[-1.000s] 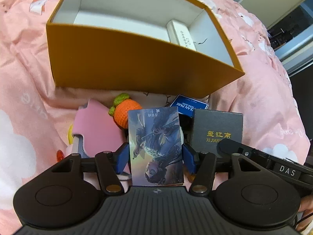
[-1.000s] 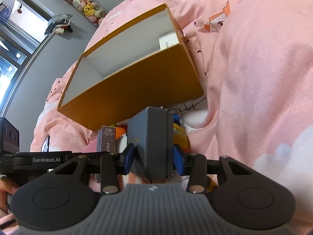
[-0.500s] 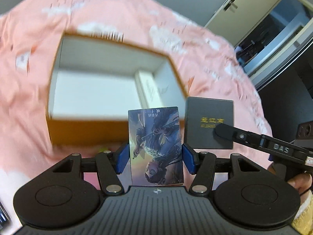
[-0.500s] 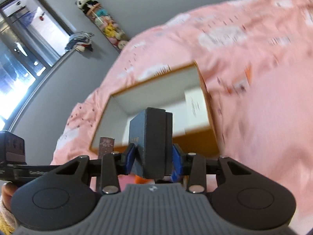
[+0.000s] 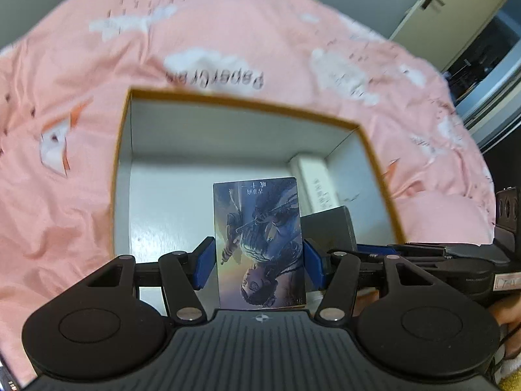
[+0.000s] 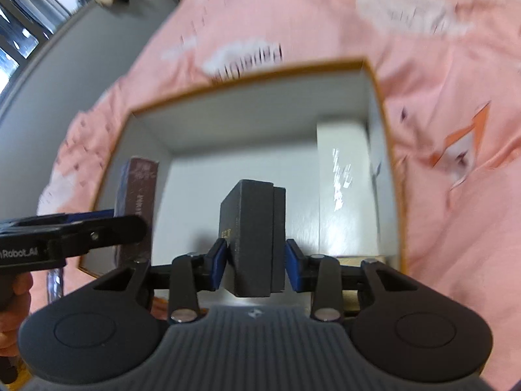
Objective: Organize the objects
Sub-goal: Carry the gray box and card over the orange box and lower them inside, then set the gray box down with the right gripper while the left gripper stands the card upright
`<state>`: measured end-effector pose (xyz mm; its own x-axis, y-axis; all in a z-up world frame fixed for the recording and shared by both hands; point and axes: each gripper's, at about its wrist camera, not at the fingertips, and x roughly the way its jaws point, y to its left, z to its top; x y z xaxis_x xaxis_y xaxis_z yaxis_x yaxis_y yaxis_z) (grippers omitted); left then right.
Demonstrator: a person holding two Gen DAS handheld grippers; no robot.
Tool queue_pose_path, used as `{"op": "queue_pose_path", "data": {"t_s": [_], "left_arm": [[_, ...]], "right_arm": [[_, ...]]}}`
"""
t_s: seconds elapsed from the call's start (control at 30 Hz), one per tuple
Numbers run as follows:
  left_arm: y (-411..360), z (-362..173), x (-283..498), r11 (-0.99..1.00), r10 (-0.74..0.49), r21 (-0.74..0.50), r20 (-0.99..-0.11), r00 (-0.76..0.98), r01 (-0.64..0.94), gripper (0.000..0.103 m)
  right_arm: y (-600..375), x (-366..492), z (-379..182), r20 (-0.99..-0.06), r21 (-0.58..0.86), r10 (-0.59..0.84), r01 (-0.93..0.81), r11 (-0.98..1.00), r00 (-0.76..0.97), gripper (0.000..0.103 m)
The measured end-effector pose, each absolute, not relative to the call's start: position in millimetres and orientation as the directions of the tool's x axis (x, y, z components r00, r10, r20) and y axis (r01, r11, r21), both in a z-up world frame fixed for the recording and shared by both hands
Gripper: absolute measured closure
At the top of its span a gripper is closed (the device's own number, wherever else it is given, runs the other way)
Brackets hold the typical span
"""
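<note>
Glossy card box (image 5: 259, 247), matt black box (image 6: 252, 238), soft pink cloth bedding (image 5: 65, 195).

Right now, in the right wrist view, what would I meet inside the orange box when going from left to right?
Illustrated card box held by the left gripper → dark box in the right gripper → white box lying by the right wall of the orange box.

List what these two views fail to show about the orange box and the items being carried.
- Left wrist: illustrated card box covers part of the orange box floor.
- Right wrist: dark box lettering too small; white box print blurred.
- Both: quilt lettering smeared.
</note>
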<state>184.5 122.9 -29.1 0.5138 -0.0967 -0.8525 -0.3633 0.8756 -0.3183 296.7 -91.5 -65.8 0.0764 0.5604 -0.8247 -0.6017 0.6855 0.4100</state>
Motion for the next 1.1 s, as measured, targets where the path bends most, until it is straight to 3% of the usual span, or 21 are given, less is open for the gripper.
{"op": "queue_pose_path", "data": {"t_s": [0.4,0.67,0.93,1.1], "left_arm": [[137,-74,206,0.88,-0.116,-0.28,-0.91,0.397,-0.384,0.037],[132,-87,211,0.898,-0.082,-0.223,-0.932,0.353,-0.38,0.038],[125,-95,219,0.904,-0.049,-0.164,-0.957,0.285,-0.394,0.037],[125,-100,224,0.899,-0.091,-0.181,-0.968,0.234,-0.399,0.037]], "right_arm": [[-60,306,-99,-0.889,0.386,0.455,-0.623,0.68,-0.054,0.062],[-48,293,-87,-0.936,0.184,0.348,-0.755,0.63,0.062,0.059],[-53,300,-82,-0.939,0.193,0.341,-0.76,0.62,0.04,0.061],[-57,300,-72,-0.924,0.187,0.374,-0.755,0.629,0.083,0.061]]}}
